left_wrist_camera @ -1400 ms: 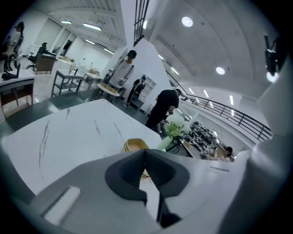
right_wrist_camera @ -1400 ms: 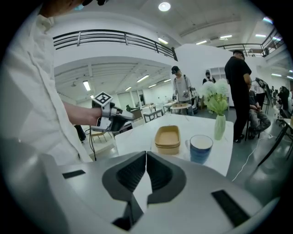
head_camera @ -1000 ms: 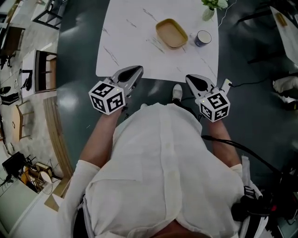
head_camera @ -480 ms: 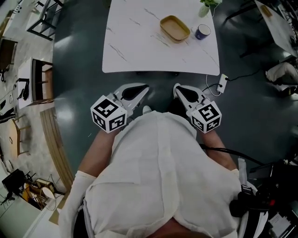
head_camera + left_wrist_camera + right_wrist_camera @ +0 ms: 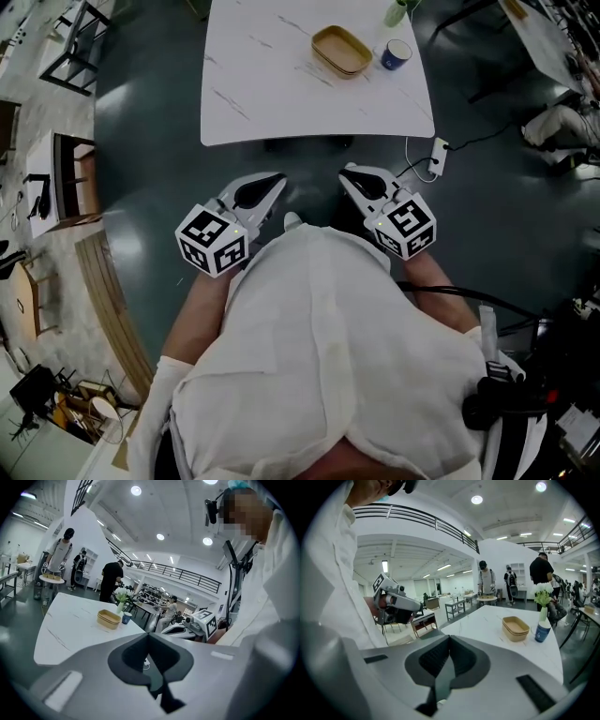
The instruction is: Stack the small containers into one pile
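We take this for a big open work hall, part lab and part office. A high white ceiling carries round lights (image 5: 136, 490), and a railing (image 5: 187, 577) runs along an upper gallery. The floor (image 5: 150, 169) is smooth and dark grey-green, with a power strip (image 5: 435, 155) lying on it. Work tables (image 5: 454, 606) stand across the room, people (image 5: 486, 581) stand about among them, and a white table (image 5: 281, 94) stands close to us.
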`<state>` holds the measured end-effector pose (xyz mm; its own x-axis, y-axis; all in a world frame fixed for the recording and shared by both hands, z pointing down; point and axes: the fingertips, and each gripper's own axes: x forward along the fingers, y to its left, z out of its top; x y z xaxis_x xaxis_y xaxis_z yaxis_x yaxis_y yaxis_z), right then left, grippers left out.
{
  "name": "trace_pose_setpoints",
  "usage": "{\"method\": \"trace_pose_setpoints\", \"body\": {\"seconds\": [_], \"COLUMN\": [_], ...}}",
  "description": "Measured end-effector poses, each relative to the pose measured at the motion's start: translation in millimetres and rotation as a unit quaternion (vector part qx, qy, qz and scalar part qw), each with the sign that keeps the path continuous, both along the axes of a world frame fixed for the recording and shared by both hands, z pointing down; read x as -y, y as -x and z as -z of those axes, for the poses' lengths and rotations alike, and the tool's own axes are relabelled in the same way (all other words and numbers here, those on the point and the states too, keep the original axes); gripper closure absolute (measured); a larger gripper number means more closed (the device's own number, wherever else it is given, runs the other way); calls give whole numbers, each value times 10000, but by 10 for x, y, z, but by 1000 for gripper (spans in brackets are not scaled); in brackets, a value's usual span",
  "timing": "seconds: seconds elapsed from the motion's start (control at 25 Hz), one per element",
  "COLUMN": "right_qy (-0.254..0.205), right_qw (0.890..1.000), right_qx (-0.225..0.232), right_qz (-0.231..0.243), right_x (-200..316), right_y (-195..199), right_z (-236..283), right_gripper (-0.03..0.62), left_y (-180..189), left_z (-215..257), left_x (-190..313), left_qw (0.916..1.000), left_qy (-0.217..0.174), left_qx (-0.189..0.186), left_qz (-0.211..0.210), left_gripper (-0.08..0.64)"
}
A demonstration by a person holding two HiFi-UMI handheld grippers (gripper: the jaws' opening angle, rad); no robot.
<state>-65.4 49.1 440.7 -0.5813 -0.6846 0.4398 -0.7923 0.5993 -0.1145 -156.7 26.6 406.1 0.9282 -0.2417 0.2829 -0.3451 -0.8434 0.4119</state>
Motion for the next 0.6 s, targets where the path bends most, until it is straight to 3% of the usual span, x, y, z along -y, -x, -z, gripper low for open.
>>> {"method": "trace_pose_setpoints", "body": {"seconds": [0.6], "right_qy": [-30], "right_qw": [9989], "right_qx": [-163], "right_qz": [437], "right_x": [94], "right_y": [296], "right_z": [53], "right_gripper": [589], "left_y": [156], "left_z": [-30], "left_x": [121], "left_qw": [9999], "left_qy": [6], "left_qx": [87], "left_qz": [94], "left_gripper": [554]}}
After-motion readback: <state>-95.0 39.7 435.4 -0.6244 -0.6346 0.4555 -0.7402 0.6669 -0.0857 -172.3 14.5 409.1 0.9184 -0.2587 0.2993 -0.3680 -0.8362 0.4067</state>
